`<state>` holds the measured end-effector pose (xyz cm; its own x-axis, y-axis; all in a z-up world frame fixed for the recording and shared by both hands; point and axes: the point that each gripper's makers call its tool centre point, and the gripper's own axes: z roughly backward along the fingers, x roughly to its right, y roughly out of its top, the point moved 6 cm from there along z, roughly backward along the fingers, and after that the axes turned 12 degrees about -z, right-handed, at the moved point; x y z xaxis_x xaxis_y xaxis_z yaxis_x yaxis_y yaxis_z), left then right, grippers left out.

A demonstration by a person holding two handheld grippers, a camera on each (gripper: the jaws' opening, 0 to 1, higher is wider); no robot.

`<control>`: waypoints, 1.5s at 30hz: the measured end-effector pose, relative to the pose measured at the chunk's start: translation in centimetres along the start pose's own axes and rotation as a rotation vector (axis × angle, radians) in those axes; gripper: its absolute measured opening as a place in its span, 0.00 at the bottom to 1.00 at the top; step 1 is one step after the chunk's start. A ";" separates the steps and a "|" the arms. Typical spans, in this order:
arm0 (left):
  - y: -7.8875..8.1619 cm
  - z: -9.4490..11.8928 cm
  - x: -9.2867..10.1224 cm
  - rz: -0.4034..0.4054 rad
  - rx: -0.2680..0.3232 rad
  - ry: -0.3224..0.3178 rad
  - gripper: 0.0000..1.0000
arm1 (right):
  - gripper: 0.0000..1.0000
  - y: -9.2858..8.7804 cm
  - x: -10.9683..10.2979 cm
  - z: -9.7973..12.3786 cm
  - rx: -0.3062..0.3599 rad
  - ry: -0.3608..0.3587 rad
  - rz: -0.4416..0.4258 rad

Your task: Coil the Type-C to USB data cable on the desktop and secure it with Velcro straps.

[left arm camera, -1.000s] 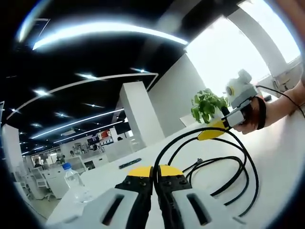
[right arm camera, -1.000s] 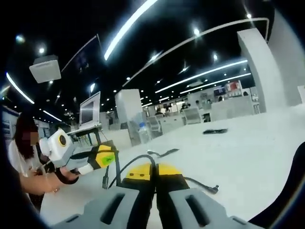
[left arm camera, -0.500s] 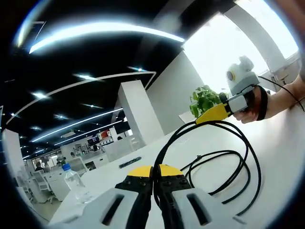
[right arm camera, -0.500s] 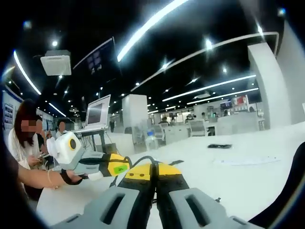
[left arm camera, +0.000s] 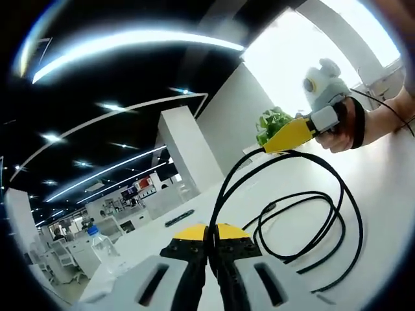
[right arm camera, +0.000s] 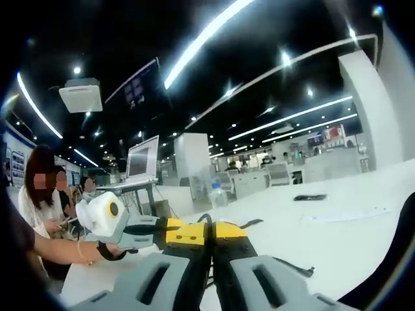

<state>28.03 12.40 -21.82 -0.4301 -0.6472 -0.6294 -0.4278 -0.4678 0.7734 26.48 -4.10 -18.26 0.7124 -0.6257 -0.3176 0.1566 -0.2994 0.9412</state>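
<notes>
Both the left gripper (left arm camera: 209,234) and right gripper (right arm camera: 209,230) are clamped on the thin black data cable (left arm camera: 305,223); pulling apart could undo its loose loops on the white desktop (left arm camera: 382,188).

In left gripper view the cable (left arm camera: 305,227) lies in loops on the desk (left arm camera: 382,194) ahead of left gripper (left arm camera: 209,234) — one strand rises to right gripper (left arm camera: 290,134). Water bottle (left arm camera: 97,249) stands far left, plant (left arm camera: 269,123) behind.
</notes>
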 end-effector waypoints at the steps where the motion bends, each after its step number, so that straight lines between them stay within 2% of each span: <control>1: 0.0 0.0 0.0 -0.001 -0.001 0.001 0.05 | 0.01 0.0 -0.1 0.0 0.000 0.004 -0.004; 23: -0.1 0.0 -0.2 -0.030 -0.013 0.024 0.07 | 0.01 -0.3 -2.2 0.0 -0.012 0.085 -0.037; 36: 0.0 0.1 -0.2 -0.100 -0.032 0.014 0.04 | 0.02 -0.7 -1.1 -0.2 -0.014 0.067 -0.103; 42: 0.0 0.2 -0.3 -0.098 -0.034 0.016 0.04 | 0.04 -0.5 -0.9 -0.4 0.016 0.060 -0.067; 45: 0.0 0.2 -0.4 -0.096 -0.037 0.023 0.04 | 0.04 0.4 -0.5 -0.2 0.055 0.048 -0.077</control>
<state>28.03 12.80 -21.53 -0.3703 -0.6117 -0.6991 -0.4364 -0.5498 0.7122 26.33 -3.75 -17.74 0.7319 -0.5643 -0.3820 0.1758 -0.3853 0.9059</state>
